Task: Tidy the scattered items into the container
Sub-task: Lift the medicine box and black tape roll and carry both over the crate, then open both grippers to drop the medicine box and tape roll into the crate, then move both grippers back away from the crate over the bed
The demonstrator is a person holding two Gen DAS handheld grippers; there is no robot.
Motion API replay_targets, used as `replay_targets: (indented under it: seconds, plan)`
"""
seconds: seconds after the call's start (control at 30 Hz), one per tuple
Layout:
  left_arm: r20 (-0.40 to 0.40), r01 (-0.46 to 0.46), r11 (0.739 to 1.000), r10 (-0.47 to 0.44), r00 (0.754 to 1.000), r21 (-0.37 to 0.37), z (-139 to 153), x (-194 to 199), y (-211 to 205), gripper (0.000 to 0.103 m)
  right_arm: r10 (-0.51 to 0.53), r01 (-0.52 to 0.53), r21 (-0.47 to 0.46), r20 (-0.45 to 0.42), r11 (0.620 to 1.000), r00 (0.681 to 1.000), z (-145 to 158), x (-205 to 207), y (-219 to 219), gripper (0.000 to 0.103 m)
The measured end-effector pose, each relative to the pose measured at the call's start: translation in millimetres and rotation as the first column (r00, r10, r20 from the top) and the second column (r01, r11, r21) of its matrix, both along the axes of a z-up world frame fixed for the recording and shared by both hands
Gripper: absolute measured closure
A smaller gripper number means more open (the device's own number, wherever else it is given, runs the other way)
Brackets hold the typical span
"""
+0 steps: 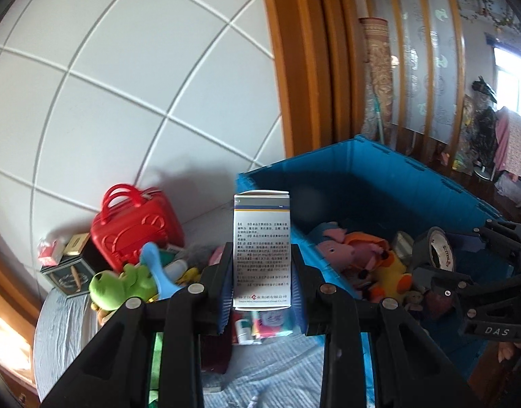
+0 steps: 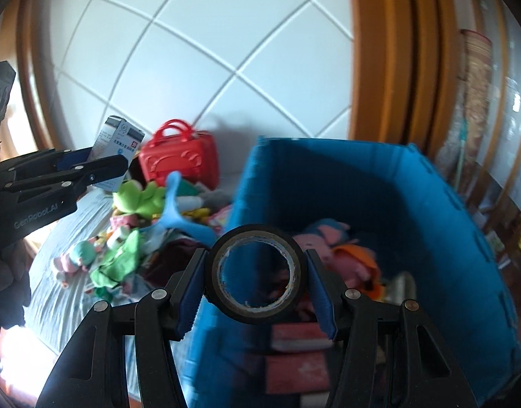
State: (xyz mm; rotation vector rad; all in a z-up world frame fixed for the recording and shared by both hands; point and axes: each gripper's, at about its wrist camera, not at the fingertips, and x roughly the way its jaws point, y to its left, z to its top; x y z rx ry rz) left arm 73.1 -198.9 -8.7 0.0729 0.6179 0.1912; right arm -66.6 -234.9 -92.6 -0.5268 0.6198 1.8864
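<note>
Several soft toys already lie inside the blue crate (image 1: 389, 183), a pink plush (image 1: 342, 248) and a yellow one (image 1: 393, 272) among them, so part of the tidying looks done; the crate stands on the grey bedding (image 1: 66, 319) just beside the heap that is left. Much remains outside: the red toy case (image 1: 134, 227) against the wall, the dark tin (image 1: 68, 277) near it, the green plush (image 1: 120, 282), a light-blue plastic piece (image 1: 155, 265) and smaller bits too jumbled to name. Two items are in transit; the left gripper (image 1: 262, 273) is clamped narrow on an upright white medicine box (image 1: 262, 248), held near the crate's near corner; the right gripper (image 2: 257, 278) holds a roll of dark tape (image 2: 257, 273) at mid width, above the crate's edge. Both seem ready to be dropped in.
</note>
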Motion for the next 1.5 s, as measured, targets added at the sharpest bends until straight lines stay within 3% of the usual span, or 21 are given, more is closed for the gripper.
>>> replay_targets:
  seconds: [0.53, 0.87, 0.9, 0.93, 0.97, 1.0, 1.03, 1.33, 1.5]
  plan:
    - [-0.038, 0.25, 0.968, -0.251, 0.967, -0.022, -3.7, 67.8, -117.1, 0.074, -0.205, 0.207, -0.055, 0.048, 0.977, 0.978, -17.9, 114.8, 5.2, 0.047]
    - [-0.036, 0.313, 0.949, -0.315, 0.948, -0.04, -6.2, 81.0, -140.3, 0.074, -0.258, 0.262, -0.062, 0.063, 0.963, 0.964, -22.2, 144.6, 9.3, 0.047]
    - [-0.029, 0.316, 0.947, -0.318, 0.948, -0.048, -5.4, 81.0, -139.9, 0.074, -0.266, 0.27, -0.052, 0.066, 0.961, 0.962, -21.5, 145.1, 9.0, 0.047]
    - [-0.014, 0.316, 0.947, -0.317, 0.948, -0.058, -4.1, 80.8, -138.2, 0.074, -0.278, 0.281, -0.043, 0.069, 0.959, 0.958, -20.8, 145.4, 8.8, 0.036]
    - [0.003, 0.309, 0.949, -0.309, 0.951, -0.067, -2.1, 79.8, -134.8, 0.071, -0.293, 0.297, -0.036, 0.074, 0.954, 0.953, -20.2, 145.9, 8.8, 0.02]
    - [0.016, 0.297, 0.952, -0.296, 0.955, -0.078, 0.2, 78.6, -131.5, 0.04, -0.304, 0.307, -0.031, 0.076, 0.951, 0.95, -19.7, 146.4, 9.2, 0.002]
    - [0.023, 0.293, 0.952, -0.292, 0.956, -0.089, 1.2, 77.3, -128.8, 0.0, -0.304, 0.307, -0.03, 0.074, 0.951, 0.95, -20.0, 146.5, 9.6, 0.0]
    - [0.039, 0.258, 0.961, -0.255, 0.966, -0.103, -1.1, 59.4, -101.8, 0.0, -0.269, 0.271, -0.045, 0.058, 0.961, 0.961, -24.1, 120.3, 11.4, 0.0]
    - [0.045, 0.142, 0.985, -0.139, 0.989, -0.097, -3.5, 24.7, -57.1, 0.0, -0.221, 0.222, -0.023, 0.06, 0.975, 0.974, -9.1, 86.5, 5.4, 0.0]
